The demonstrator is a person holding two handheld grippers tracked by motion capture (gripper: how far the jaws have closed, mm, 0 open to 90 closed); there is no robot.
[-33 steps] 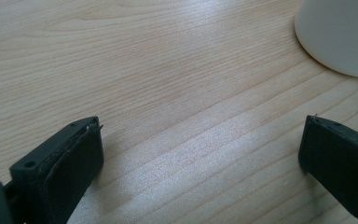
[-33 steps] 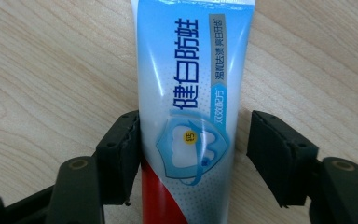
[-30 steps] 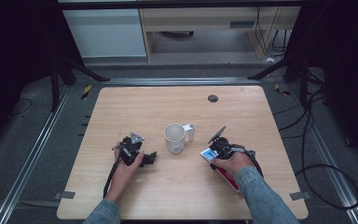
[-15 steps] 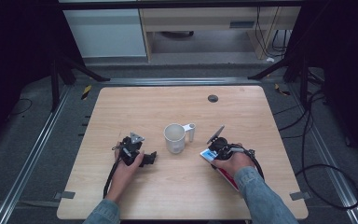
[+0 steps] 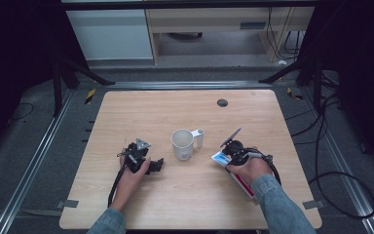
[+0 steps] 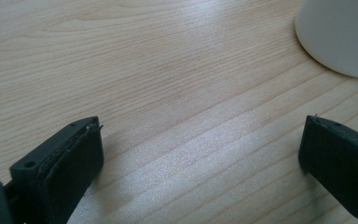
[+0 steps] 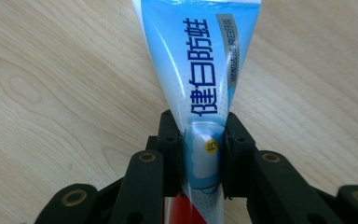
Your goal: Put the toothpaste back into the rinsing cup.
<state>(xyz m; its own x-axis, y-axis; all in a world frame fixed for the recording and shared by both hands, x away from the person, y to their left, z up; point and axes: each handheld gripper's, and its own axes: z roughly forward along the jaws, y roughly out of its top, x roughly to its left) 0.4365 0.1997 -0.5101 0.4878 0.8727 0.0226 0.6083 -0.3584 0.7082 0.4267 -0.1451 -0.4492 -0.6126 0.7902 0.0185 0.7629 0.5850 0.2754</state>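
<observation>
High view puts the white ceramic mug (image 5: pixel 182 144) at the middle of the light wooden surface (image 5: pixel 141 112), with your two hands on either side of it. Your right gripper (image 5: pixel 231 148) sits just to the mug's right, its jaws closed on a blue-and-white toothpaste tube (image 5: pixel 222 158). The tube's long axis runs from the hand's side of the jaws up and away, its flat crimped end raised off the surface and tilted toward the far right corner. The mug lies to the left of that line, handle (image 5: pixel 199 137) turned toward the tube, so getting the tube in would probably call for a swing left.

Your left gripper (image 5: pixel 151 165) lies low, just left of the mug, jaws wide and empty.

Right gripper view shows what the overhead cannot: the jaws pinch the tube (image 7: pixel 200 93) low on its body, blue printed characters running up it. Left gripper view shows the mug's wall (image 6: pixel 340 32) ahead, off to one side.
</observation>
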